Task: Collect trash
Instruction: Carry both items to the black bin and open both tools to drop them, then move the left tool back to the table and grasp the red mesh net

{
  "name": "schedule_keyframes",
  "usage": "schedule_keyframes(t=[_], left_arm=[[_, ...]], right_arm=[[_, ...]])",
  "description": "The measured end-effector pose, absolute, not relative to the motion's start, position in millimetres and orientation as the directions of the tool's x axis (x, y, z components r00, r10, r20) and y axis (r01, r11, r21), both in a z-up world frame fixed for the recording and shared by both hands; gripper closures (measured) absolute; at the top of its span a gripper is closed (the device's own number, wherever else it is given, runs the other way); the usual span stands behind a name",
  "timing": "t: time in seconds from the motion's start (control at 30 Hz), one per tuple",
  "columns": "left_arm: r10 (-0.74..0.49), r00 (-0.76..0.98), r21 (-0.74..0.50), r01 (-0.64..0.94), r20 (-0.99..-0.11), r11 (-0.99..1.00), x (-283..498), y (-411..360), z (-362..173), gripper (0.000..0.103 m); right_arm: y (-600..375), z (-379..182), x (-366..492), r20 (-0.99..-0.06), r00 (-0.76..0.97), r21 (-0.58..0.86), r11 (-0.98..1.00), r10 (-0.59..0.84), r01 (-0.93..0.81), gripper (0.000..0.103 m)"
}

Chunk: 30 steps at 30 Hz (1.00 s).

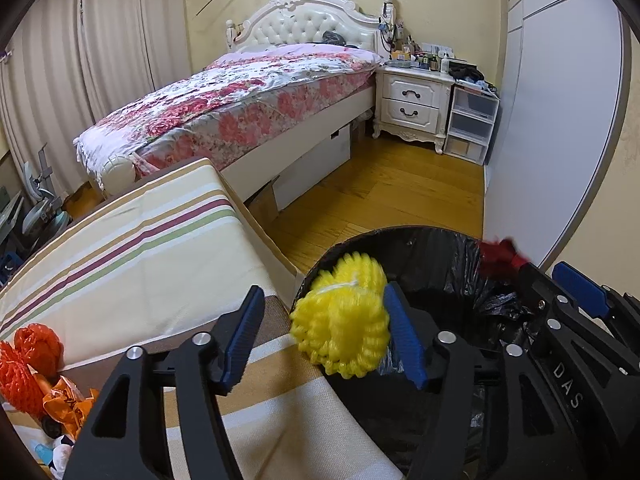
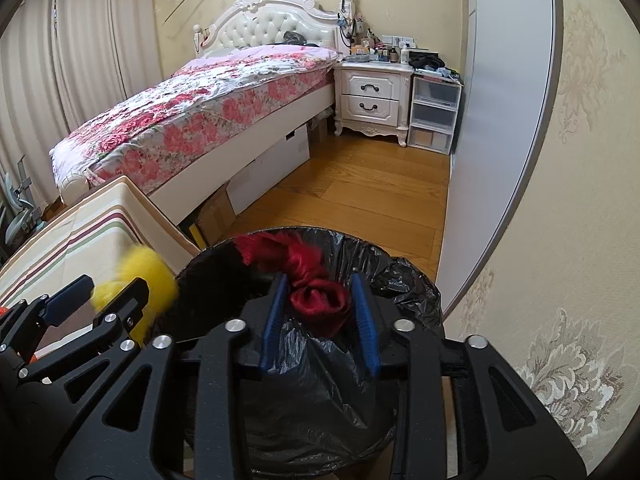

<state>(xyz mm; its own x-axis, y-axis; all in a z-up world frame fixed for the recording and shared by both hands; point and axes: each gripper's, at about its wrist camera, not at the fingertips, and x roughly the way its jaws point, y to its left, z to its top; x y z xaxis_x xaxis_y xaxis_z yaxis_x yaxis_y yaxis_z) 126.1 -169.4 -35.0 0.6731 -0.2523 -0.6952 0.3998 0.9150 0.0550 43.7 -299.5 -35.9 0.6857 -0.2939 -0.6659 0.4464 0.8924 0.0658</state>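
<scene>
A bin lined with a black bag (image 1: 436,240) (image 2: 384,264) stands below both grippers. My left gripper (image 1: 324,292) is open over the bin's left rim. A yellow mesh ball (image 1: 340,320), slightly blurred, lies against its right finger and clear of the left one. In the right wrist view the yellow mesh ball (image 2: 156,276) shows at the left. My right gripper (image 2: 319,280) hangs over the bin mouth, open, with a dark red mesh wad (image 2: 316,300) loose between its blue pads. The red wad (image 1: 500,254) also shows blurred at the bin's far rim.
A striped cloth-covered surface (image 1: 132,264) lies left of the bin, with orange mesh (image 1: 28,360) and orange wrappers (image 1: 66,404) at its near left. Beyond are a flowered bed (image 2: 192,120), a white nightstand (image 2: 372,100), wood floor (image 2: 360,200) and a white wardrobe door (image 2: 500,140).
</scene>
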Motion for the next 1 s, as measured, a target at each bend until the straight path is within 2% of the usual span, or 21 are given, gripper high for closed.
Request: schedule_keyframes(t=[0.03, 0.07, 0.23, 0.57, 1.0], left_arm=[[-0.250, 0.677, 0.055, 0.395, -0.692, 0.917, 126, -169, -35, 0.031], [-0.250, 0.680, 0.055, 0.392, -0.689, 0.918, 126, -169, -34, 0.029], [-0.245, 0.689, 0.065, 0.391, -0.682, 0.918, 125, -170, -33, 0.024], [-0.241, 0.685, 0.056, 0.382, -0.688, 0.923, 126, -165, -32, 0.021], [-0.209, 0.691, 0.049, 0.334, -0.691, 0.941, 113, -133, -25, 0.021]], right_arm=[[-299, -35, 43, -0.664, 0.686, 0.064, 0.891, -0.298, 0.449, 0.064], [-300, -35, 42, -0.662, 0.686, 0.063, 0.890, -0.301, 0.451, 0.062], [-302, -32, 38, -0.655, 0.686, 0.063, 0.882, -0.317, 0.468, 0.058], [-303, -27, 32, -0.647, 0.683, 0.055, 0.873, -0.339, 0.485, 0.044], [-285, -20, 25, -0.643, 0.701, 0.057, 0.894, -0.308, 0.445, 0.040]])
